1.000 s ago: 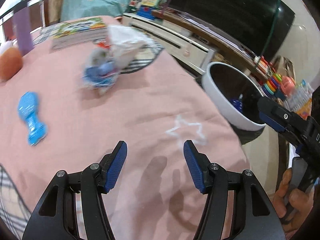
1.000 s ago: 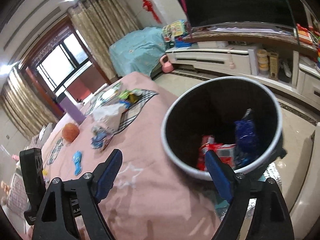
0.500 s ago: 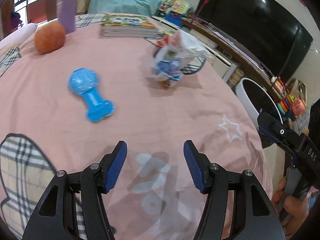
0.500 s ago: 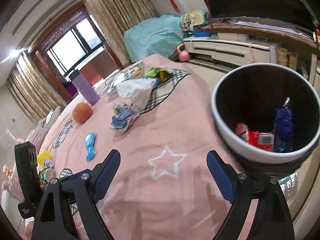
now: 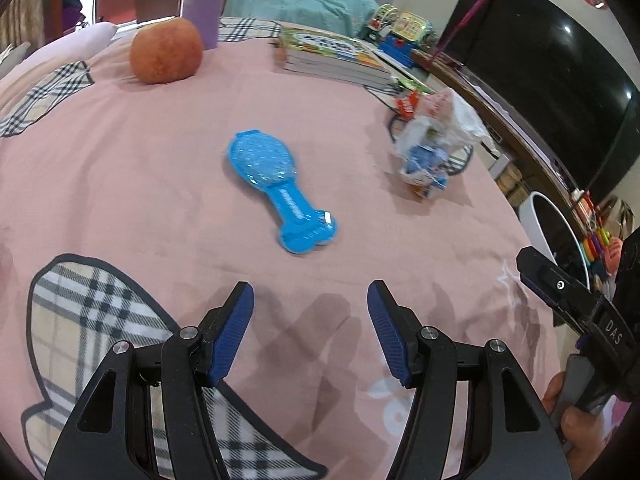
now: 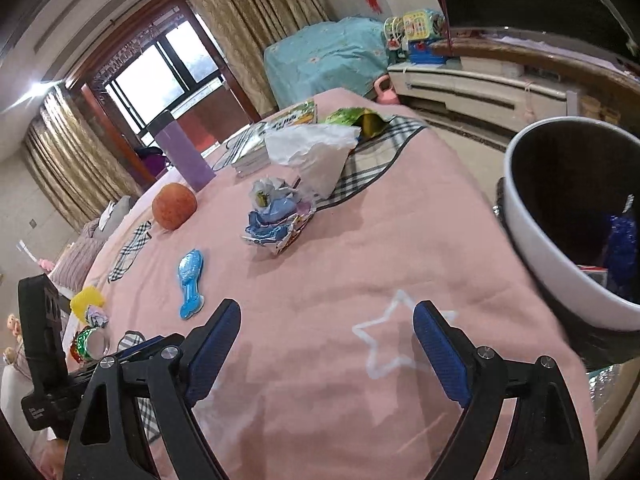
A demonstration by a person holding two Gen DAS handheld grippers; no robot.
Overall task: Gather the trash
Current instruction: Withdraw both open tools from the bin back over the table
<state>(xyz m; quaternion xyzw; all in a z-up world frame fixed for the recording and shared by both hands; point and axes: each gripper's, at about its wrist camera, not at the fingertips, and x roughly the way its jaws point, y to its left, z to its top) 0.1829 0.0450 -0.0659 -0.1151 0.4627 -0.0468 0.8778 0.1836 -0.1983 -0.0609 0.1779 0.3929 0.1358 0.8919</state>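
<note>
Left wrist: left gripper (image 5: 311,312) empty, jaws apart; crumpled wrapper (image 5: 426,166) well ahead, right.

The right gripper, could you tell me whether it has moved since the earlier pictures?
Yes. The right gripper has swung away from the bin, now at the picture's right edge, toward the crumpled wrappers on the pink bedspread.

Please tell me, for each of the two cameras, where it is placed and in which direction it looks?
Left wrist: on the left gripper, looking down its open fingers over the pink cover at the blue brush; a hand holding the right gripper shows at right.
Right wrist: on the right gripper, open, facing the crumpled wrappers and trash bin; the left gripper's body shows at left.
Shared: brush, wrappers, bin, orange ball.
</note>
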